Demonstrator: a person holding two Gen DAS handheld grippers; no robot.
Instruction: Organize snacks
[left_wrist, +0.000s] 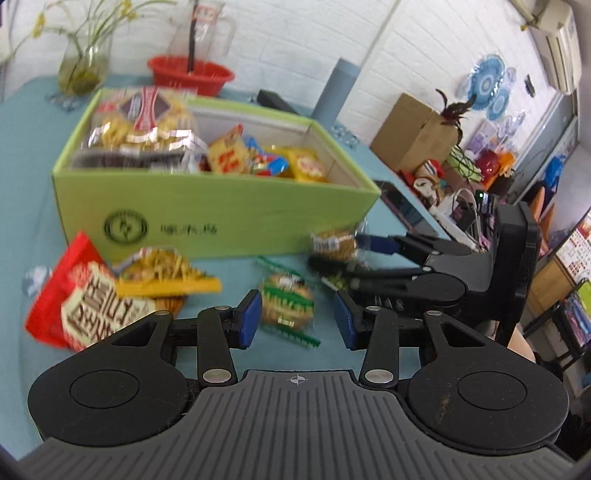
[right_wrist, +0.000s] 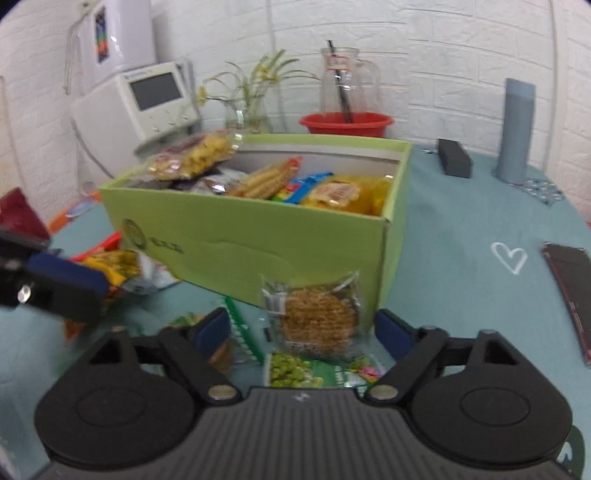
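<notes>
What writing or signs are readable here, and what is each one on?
Green box: round logo and three Chinese characters, too blurred to read.
Red snack bag: large Chinese characters, blurred.
Right gripper: embossed letters, illegible.
Tablecloth: white heart outline.
Pitcher label: unreadable.

Lime-green box (left_wrist: 207, 206), teal tablecloth (left_wrist: 26, 155) — red basket (left_wrist: 190, 75) behind.

- Green box (right_wrist: 258, 240) blocks straight ahead; its top is open, left half heaped with packets, right end lower.
- Snack packets (left_wrist: 110, 291) clutter the surface in front of the box.
- Surface (right_wrist: 461, 229) right of the box is bare up to the phone (right_wrist: 570, 295).
</notes>
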